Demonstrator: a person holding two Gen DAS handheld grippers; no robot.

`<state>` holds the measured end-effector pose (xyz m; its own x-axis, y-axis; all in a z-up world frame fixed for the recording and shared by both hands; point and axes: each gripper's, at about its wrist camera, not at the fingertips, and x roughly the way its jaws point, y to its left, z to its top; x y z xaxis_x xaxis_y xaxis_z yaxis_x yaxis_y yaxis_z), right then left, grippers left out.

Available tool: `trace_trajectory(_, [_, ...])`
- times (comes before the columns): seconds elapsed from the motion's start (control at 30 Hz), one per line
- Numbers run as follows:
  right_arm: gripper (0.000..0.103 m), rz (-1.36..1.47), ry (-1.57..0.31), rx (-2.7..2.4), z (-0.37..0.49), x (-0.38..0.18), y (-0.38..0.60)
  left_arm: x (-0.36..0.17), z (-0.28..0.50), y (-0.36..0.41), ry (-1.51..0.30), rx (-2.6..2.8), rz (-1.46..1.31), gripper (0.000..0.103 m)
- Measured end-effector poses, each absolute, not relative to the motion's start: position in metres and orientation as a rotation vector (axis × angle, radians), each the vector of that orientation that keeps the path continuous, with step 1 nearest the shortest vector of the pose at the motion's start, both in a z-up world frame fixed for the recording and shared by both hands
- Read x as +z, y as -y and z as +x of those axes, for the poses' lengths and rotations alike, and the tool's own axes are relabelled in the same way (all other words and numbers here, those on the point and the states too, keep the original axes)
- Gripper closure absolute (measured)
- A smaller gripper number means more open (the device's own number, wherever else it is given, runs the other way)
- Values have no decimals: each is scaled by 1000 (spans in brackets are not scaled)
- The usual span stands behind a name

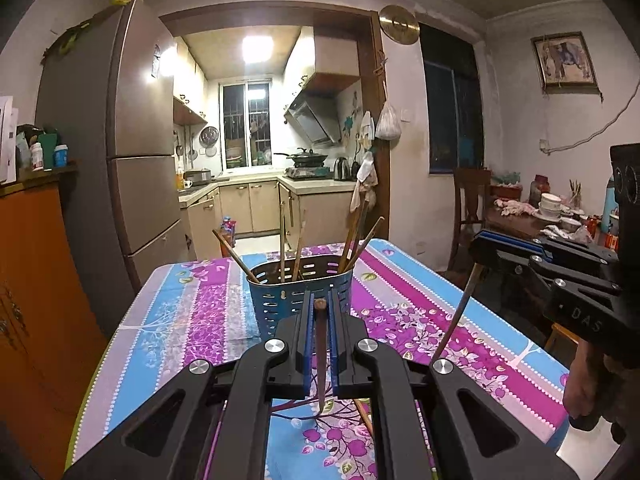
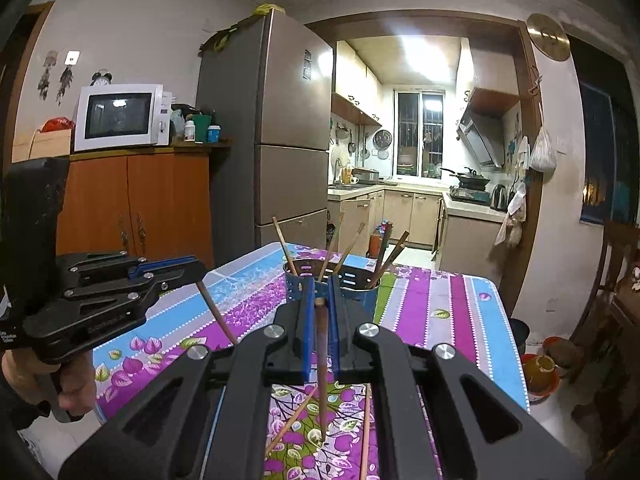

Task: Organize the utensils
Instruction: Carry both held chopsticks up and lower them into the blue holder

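Holding: each gripper is pinching one chopstick above the table, short of the holder.
Left gripper (image 1: 319,308): jaws pressed onto a dark chopstick (image 1: 320,360), its butt showing between the blue pads, its tip hanging down toward the cloth.
Right gripper (image 2: 320,308): jaws clamping a lighter chopstick (image 2: 321,368) the same way, tip pointing down.
Holder: blue slotted basket (image 1: 300,300) is standing on the floral tablecloth (image 1: 180,312), just ahead of both grippers, already bearing several chopsticks leaning outward.
Loose stock: more chopsticks (image 2: 366,432) are lying on the cloth beneath the right gripper.
Step (judged): carrying phase; both sticks gripped, neither yet in the basket.
Next move (judged): calling for raising each stick above the rim, bringing it over a free gap between the leaning sticks, then spreading the jaws; going one hand at a time would be avoiding a clash at the narrow mouth.
Writing: right gripper body, seen from the left camera, reading "DAS", rest cut off; print on the left gripper body too small to read.
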<state>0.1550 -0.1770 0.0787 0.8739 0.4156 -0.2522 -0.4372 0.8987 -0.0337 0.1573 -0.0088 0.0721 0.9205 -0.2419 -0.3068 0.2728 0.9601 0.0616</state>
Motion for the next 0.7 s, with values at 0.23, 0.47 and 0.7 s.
trace_trajectory(0.23, [98,-71,-254,446,166,86,176,79,167,11,-348,-229,115,95])
trace_trajectory(0.47, [98,-60,-270,451,175,92,177,83,173,6,-374,-204,108,95])
trace_trajectory(0.7, [98,-63,-272,449,179,98,174,85,174,5,-384,-206,106,95])
